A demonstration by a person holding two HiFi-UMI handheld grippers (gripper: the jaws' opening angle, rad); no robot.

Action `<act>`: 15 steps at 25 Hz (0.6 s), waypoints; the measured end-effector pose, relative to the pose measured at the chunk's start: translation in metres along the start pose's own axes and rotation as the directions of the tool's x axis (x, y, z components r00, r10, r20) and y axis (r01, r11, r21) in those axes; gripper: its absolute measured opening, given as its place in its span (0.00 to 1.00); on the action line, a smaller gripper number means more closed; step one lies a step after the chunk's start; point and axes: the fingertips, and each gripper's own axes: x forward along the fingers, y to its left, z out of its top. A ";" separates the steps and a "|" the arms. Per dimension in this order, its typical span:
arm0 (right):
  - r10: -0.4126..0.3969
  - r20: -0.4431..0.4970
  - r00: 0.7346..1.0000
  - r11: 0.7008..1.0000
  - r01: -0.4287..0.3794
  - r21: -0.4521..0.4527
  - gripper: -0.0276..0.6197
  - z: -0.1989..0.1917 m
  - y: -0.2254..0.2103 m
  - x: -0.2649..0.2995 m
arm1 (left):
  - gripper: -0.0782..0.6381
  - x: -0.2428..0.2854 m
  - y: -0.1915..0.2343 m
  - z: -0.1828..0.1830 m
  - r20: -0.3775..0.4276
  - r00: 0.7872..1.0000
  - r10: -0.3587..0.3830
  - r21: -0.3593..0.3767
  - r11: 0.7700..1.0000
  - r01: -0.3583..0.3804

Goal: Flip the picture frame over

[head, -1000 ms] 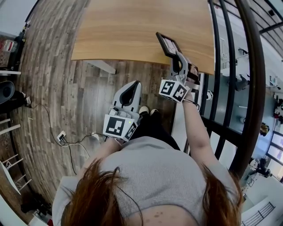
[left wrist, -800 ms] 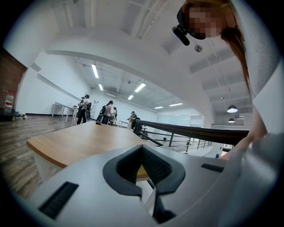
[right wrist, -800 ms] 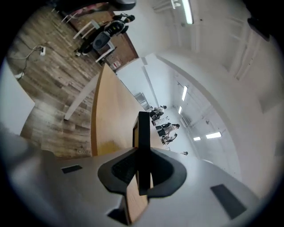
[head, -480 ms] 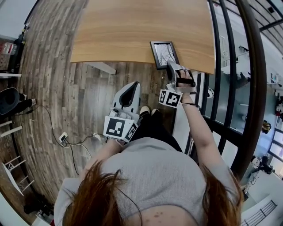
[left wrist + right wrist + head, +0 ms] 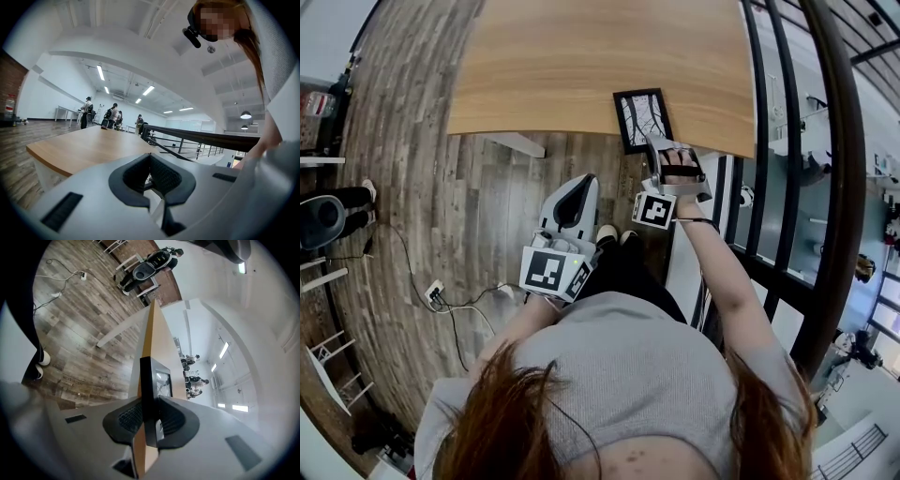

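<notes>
Right gripper view: right gripper [image 5: 151,414] clamps the picture frame [image 5: 148,378] by its rim, likely stiff, light, glass-fronted; left gripper [image 5: 151,172] closed, empty.

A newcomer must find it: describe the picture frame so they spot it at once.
Find the wooden table and its near right corner. The picture frame is there, picture side up, black-bordered, the only thing seen on it, gripped by the right tool.

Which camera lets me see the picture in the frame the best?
The head view: the picture frame faces up toward the camera, so its whole picture shows. The right gripper view sees it nearly edge-on, pinched in the jaws, with only a sliver of the picture. The left gripper view misses it.
</notes>
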 end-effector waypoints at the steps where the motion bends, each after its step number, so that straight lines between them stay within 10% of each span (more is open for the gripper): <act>1: 0.030 -0.003 1.000 1.000 -0.030 0.003 0.16 0.001 0.005 0.001 | 0.12 0.001 -0.001 0.001 0.002 1.000 -0.002 0.001 1.000 0.002; 11: 0.010 -0.036 0.999 0.999 -0.008 0.046 0.19 -0.001 0.006 0.007 | 0.12 -0.003 -0.003 0.004 0.005 1.000 -0.005 0.010 1.000 0.005; 15: 0.079 -0.043 0.996 0.987 -0.072 0.142 0.45 -0.001 0.009 0.005 | 0.12 -0.006 -0.003 0.002 -0.002 1.000 -0.012 0.019 1.000 0.012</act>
